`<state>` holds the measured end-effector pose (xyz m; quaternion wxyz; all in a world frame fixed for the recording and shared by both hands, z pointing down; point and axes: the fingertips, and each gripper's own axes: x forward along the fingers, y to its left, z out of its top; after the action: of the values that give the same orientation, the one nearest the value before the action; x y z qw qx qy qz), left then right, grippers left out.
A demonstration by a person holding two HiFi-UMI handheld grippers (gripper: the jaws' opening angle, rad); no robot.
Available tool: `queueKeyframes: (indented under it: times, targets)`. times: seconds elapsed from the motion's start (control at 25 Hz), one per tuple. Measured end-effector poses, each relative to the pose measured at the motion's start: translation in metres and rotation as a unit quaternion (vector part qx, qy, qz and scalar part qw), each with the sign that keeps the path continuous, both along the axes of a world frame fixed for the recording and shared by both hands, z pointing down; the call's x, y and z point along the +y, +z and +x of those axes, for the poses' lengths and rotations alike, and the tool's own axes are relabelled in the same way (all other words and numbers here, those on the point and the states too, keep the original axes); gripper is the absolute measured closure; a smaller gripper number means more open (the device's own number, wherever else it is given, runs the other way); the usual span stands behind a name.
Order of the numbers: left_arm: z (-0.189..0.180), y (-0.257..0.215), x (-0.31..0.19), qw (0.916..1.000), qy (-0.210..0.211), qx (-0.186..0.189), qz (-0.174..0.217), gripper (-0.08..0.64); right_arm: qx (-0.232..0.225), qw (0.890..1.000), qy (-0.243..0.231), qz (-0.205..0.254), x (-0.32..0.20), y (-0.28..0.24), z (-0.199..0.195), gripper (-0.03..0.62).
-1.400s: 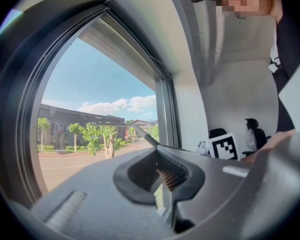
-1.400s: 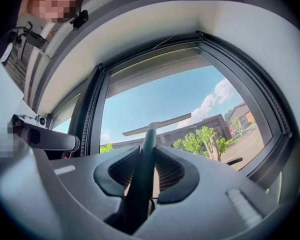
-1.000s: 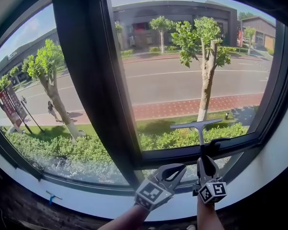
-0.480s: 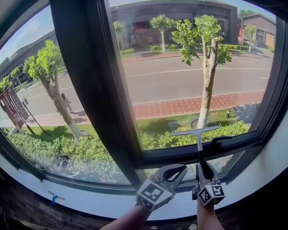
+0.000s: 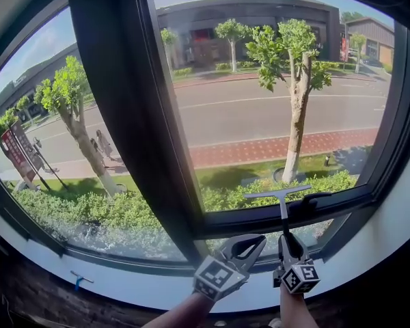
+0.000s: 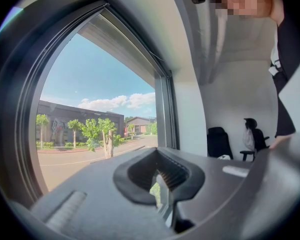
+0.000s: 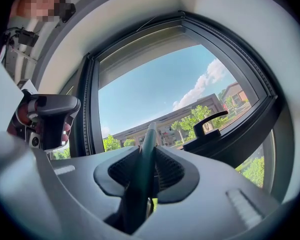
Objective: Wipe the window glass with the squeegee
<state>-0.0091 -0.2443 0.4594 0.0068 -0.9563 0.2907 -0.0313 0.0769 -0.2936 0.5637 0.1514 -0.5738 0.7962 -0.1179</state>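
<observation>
Dark window handle just behind squeegee, perhaps touching.

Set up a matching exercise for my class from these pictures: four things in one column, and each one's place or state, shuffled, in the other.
Things:
1. squeegee
2. left gripper
3. window handle
4. tree

Places or states:
A. outdoors
B. shut, holding nothing
C. clamped in the right gripper
D. on the window frame

Pairs: 1-C, 2-B, 3-D, 4-A
</observation>
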Motion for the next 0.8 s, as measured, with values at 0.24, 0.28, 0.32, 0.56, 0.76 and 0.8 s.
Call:
queueKeyframes:
  times: [0.24,0.28,0.32,0.56,0.76,0.8]
  targets:
    - [-0.002,0.002,0.0,1.0,-0.002,0.004,-0.003,0.557,0.007,1.0,-0.004,-0.007,-0.001,0.012,0.0,0.491]
    - [-0.002,0.003,0.0,1.0,-0.003,0.005,-0.005,0.557,0.007,1.0,-0.005,-0.011,-0.001,0.015,0.0,0.491]
    - [-0.002,0.004,0.0,1.0,-0.004,0.005,-0.006,0.558,0.006,1.0,-0.005,-0.015,-0.001,0.018,0.0,0.491]
    - [-0.003,0.005,0.001,0.9999,-0.005,0.009,-0.011,0.557,0.003,1.0,-0.005,-0.025,0.002,0.025,0.002,0.491]
    - [-0.005,0.007,0.001,0.9998,-0.008,0.011,-0.011,0.557,0.006,1.0,-0.008,-0.029,0.003,0.029,0.002,0.491]
    - [-0.005,0.008,0.001,0.9998,-0.009,0.011,-0.011,0.557,0.006,0.999,-0.008,-0.033,0.004,0.031,0.002,0.491]
